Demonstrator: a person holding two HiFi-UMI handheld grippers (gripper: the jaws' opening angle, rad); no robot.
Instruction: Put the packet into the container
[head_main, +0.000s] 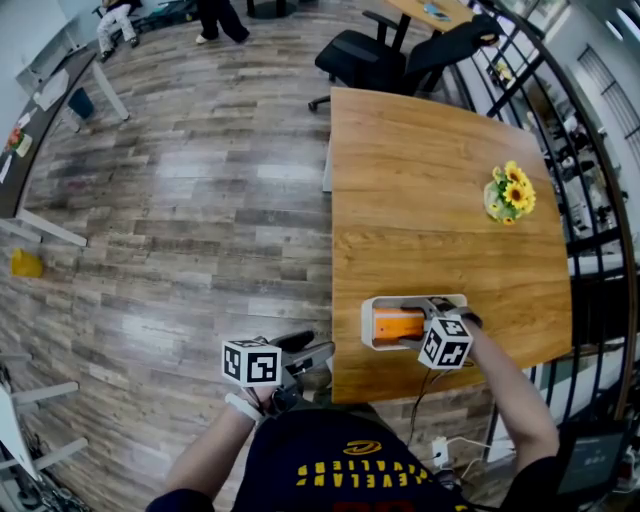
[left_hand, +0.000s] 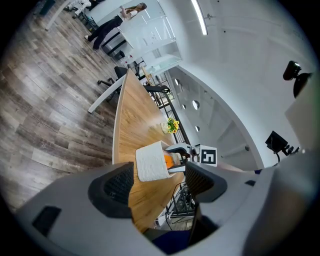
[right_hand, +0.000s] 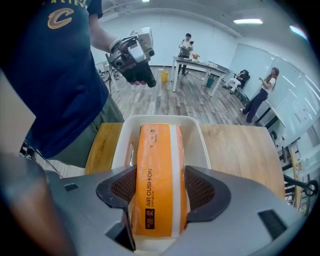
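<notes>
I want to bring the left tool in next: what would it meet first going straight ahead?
Probably the white container, its near wall, at the edge of the table; nothing shows between the left tool and it, though depth is unclear.

bare tabletop (head_main: 430, 200) around container (head_main: 367, 325), flowers (head_main: 512, 190) well apart

Packet (right_hand: 157, 170): orange plastic film with a white stripe, glossy and smooth, printed in black.
Container (right_hand: 162, 122): white plastic, smooth and matt inside; the outer wall looks finely textured in the left gripper view.
Table (head_main: 430, 200): warm wood grain, smooth, satin sheen.
Floor (head_main: 180, 200): grey-brown wood-look planks, glossy, with pale reflections.
Right gripper (right_hand: 159, 189) and left gripper (left_hand: 159, 181): grey moulded plastic shells, matt; pads (right_hand: 122, 190) dark, with a fine grid texture, rubber-like.
Marker cubes (head_main: 250, 362): white faces with black printed squares, matt.
Shirt (right_hand: 55, 65): dark blue cloth, yellow print.
</notes>
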